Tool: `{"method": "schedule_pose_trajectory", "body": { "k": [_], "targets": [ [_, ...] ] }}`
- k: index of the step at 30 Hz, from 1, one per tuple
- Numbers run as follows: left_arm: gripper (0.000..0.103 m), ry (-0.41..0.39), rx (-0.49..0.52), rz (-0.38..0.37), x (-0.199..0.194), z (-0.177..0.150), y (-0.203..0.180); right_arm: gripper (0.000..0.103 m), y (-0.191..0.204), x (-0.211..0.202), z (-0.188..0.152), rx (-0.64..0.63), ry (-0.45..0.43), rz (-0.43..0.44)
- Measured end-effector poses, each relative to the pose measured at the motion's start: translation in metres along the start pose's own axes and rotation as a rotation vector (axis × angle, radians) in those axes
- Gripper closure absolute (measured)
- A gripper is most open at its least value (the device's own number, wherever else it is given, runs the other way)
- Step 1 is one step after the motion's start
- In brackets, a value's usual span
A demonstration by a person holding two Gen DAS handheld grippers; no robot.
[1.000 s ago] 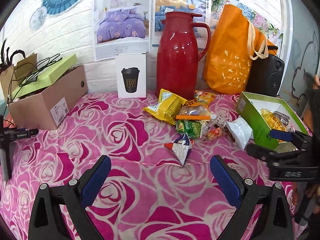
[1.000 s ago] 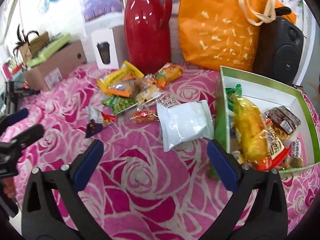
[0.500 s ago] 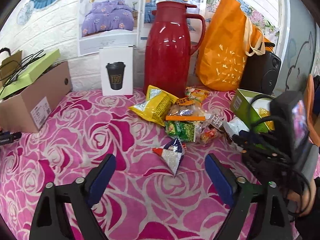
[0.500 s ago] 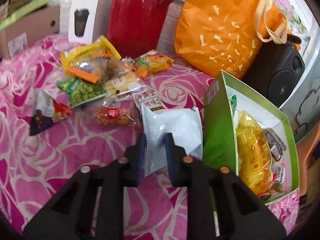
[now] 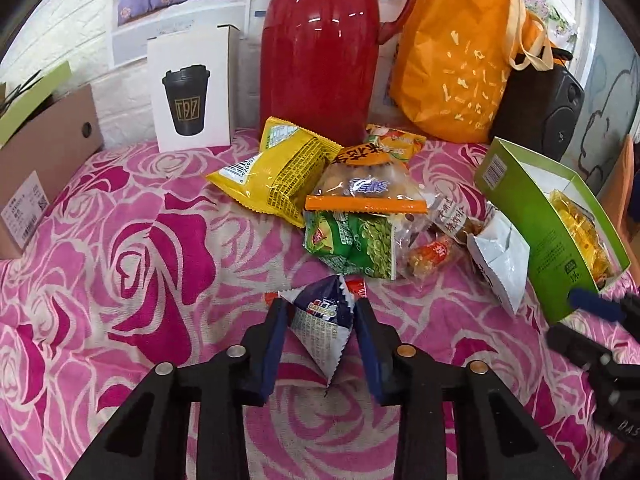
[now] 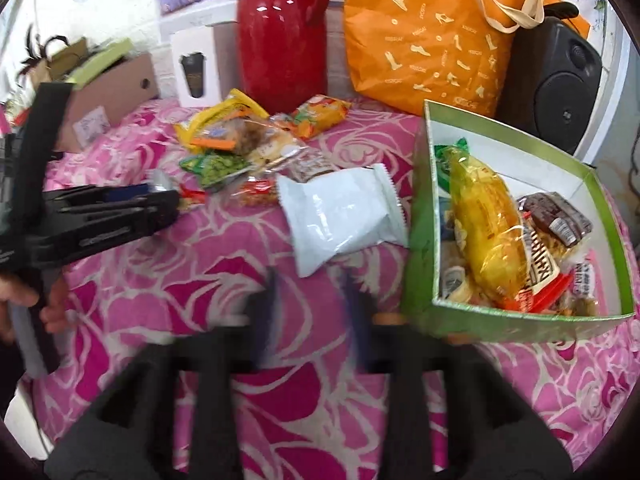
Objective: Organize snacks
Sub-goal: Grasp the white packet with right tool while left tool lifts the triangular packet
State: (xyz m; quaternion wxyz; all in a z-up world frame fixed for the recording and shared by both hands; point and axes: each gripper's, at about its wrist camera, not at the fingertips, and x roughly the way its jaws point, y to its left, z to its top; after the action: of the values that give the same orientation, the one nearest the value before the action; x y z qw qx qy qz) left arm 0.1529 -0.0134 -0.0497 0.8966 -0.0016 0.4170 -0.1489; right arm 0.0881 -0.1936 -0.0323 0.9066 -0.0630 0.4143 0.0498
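A blue-and-white triangular snack packet (image 5: 322,320) lies on the pink rose cloth. My left gripper (image 5: 322,322) is closing on it, and both blue pads touch its sides. A pile of snacks sits behind it, with a yellow bag (image 5: 276,172) and a green pea packet (image 5: 352,244). In the right wrist view my right gripper (image 6: 310,292) is blurred, its jaws opening with nothing between them. A white packet (image 6: 340,216) lies just ahead of it. To the right stands the green box (image 6: 420,220), holding a yellow packet (image 6: 488,232) and several wrapped bars.
Along the back wall stand a red thermos jug (image 5: 320,48), an orange bag (image 5: 460,60), a black speaker (image 5: 552,112) and a white cup carton (image 5: 192,92). A cardboard box (image 5: 48,160) sits at the left. A hand (image 6: 48,312) holds the left gripper.
My left gripper came forward and down over the triangular packet and narrowed onto it. My right gripper shut next to the white packet, then drew back and widened again.
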Motion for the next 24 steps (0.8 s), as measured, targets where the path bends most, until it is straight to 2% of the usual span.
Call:
{"method": "schedule_pose_trajectory", "body": {
  "k": [5, 10, 11, 12, 14, 15, 18, 20, 22, 24],
  "targets": [
    [0.072, 0.001, 0.032, -0.006, -0.014, -0.007, 0.000, 0.030, 0.022, 0.031, 0.015, -0.104, -0.008, -0.134],
    [0.072, 0.010, 0.027, 0.001, -0.021, -0.011, 0.006, 0.032, 0.029, 0.067, 0.020, -0.202, 0.043, -0.307],
    [0.072, 0.012, 0.028, 0.001, -0.022, -0.011, 0.007, 0.060, 0.026, 0.070, 0.018, -0.203, 0.056, -0.308],
    [0.072, 0.012, 0.029, 0.000, -0.024, -0.011, 0.008, 0.067, 0.021, 0.067, 0.017, -0.183, 0.046, -0.283],
    [0.072, 0.007, 0.032, -0.003, -0.028, -0.013, 0.009, 0.072, 0.012, 0.051, 0.017, -0.128, 0.016, -0.209],
    [0.072, 0.007, 0.033, -0.005, -0.029, -0.013, 0.009, 0.074, 0.007, 0.040, 0.017, -0.090, -0.001, -0.145],
    [0.072, 0.014, 0.046, -0.008, -0.035, -0.019, 0.004, 0.076, -0.005, 0.006, 0.009, -0.001, -0.021, 0.051],
    [0.072, 0.018, 0.063, -0.022, -0.040, -0.024, -0.001, 0.076, -0.006, -0.010, -0.003, 0.011, -0.019, 0.145],
    [0.072, 0.021, 0.089, -0.042, -0.047, -0.033, -0.009, 0.076, -0.007, -0.020, -0.016, 0.019, 0.002, 0.205],
    [0.072, 0.027, 0.114, -0.053, -0.052, -0.042, -0.017, 0.076, -0.008, -0.023, -0.029, 0.031, 0.025, 0.220]
  ]
}}
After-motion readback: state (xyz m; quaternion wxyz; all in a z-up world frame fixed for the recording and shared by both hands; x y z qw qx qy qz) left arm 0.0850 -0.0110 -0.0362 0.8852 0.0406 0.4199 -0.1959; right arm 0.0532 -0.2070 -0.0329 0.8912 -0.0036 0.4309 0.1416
